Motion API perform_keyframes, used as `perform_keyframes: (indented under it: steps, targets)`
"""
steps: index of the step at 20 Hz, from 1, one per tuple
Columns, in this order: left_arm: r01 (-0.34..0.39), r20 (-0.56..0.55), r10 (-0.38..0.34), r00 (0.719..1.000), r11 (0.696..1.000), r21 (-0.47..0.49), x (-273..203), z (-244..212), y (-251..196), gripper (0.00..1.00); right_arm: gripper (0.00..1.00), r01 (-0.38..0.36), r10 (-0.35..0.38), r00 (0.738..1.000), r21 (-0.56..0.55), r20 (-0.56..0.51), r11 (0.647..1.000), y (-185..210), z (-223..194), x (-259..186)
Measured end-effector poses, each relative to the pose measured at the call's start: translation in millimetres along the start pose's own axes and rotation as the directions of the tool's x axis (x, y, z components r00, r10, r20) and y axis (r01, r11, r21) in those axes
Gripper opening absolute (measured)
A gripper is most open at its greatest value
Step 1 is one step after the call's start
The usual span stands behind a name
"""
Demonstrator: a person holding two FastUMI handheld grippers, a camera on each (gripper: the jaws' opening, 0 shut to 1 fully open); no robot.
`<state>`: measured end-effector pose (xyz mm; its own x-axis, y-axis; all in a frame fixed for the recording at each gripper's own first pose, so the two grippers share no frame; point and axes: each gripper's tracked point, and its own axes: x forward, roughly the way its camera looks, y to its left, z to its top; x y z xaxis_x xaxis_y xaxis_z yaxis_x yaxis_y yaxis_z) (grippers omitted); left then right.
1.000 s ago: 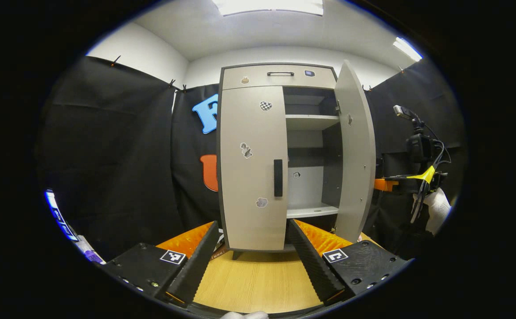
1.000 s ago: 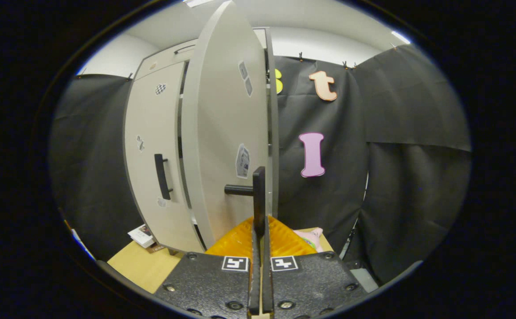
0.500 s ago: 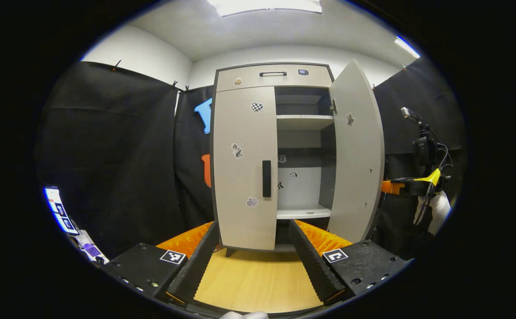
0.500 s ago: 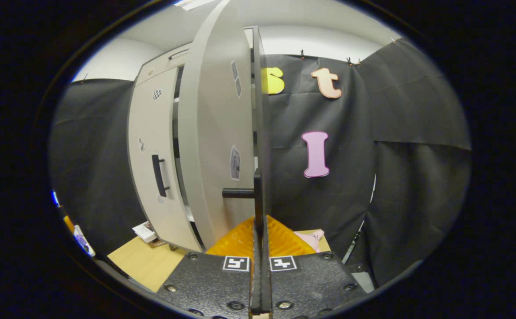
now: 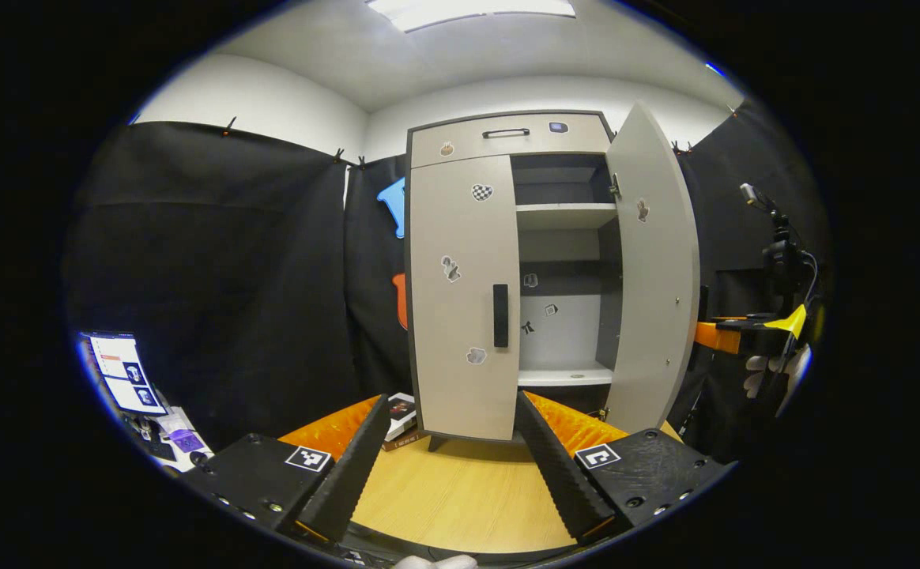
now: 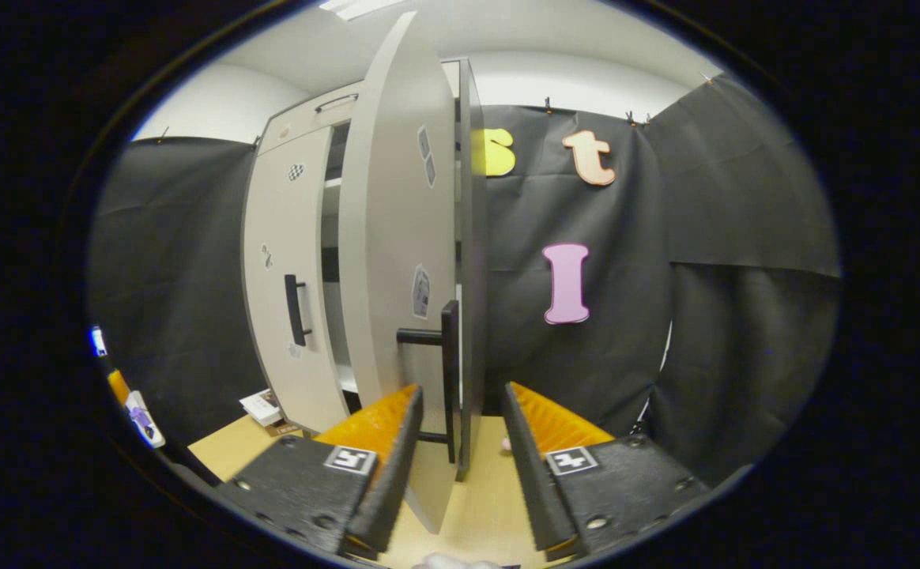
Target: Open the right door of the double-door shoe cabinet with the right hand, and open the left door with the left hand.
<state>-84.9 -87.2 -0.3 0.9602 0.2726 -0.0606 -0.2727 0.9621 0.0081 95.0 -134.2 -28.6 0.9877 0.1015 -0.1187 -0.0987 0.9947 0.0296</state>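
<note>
The grey shoe cabinet (image 5: 507,136) stands straight ahead in the left gripper view. Its left door (image 5: 456,261) is closed, with a black vertical handle (image 5: 500,316) at its inner edge. The right door (image 5: 654,269) is swung wide, showing bare shelves. My left gripper (image 5: 452,397) is open, well short of the cabinet, its fingers framing the left door's bottom. In the right gripper view the right door (image 6: 397,237) is seen nearly edge-on, and its black handle (image 6: 449,371) sits between the spread fingers of my open right gripper (image 6: 461,387), untouched. The right gripper (image 5: 717,336) also appears beyond the open door.
The cabinet stands on a wooden surface (image 5: 460,490). A small booklet (image 5: 401,409) lies by its left foot. A lit screen (image 5: 124,371) sits low at the left. A camera on a stand (image 5: 780,253) and a white-gloved hand (image 5: 776,371) are at the right.
My right gripper has opened and let go of the right door's handle, which now sits free between the fingers. The cabinet has drifted rightward in the left gripper view.
</note>
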Motion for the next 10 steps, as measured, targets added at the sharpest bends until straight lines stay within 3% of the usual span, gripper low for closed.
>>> perform_keyframes:
  steps: [2, 3, 6, 10]
  targets:
    - [-0.01, -0.002, 0.01, 1.0, 1.0, 0.005, -1.4, 0.3, 3.1, 0.96, 0.91, 0.043, -0.043, 0.999, 0.004, 0.022, 0.999, -12.9, 5.0, -9.5]
    - [-0.01, 0.0, 0.01, 1.0, 1.0, 0.01, -1.0, 0.6, 4.3, 0.96, 0.97, 0.051, -0.051, 0.998, 0.007, 0.031, 0.999, -14.3, 7.0, -14.1]
    - [-0.019, 0.022, 0.019, 1.0, 0.999, 0.026, 6.2, 6.2, 13.8, 0.96, 1.0, 0.025, -0.026, 0.997, 0.005, 0.067, 1.0, -3.3, 17.0, -32.5]
    - [0.019, 0.076, -0.024, 0.997, 0.997, 0.072, 31.3, 20.1, 24.9, 0.96, 1.0, 0.027, -0.026, 0.996, -0.015, 0.081, 1.0, 25.8, 24.9, -59.7]
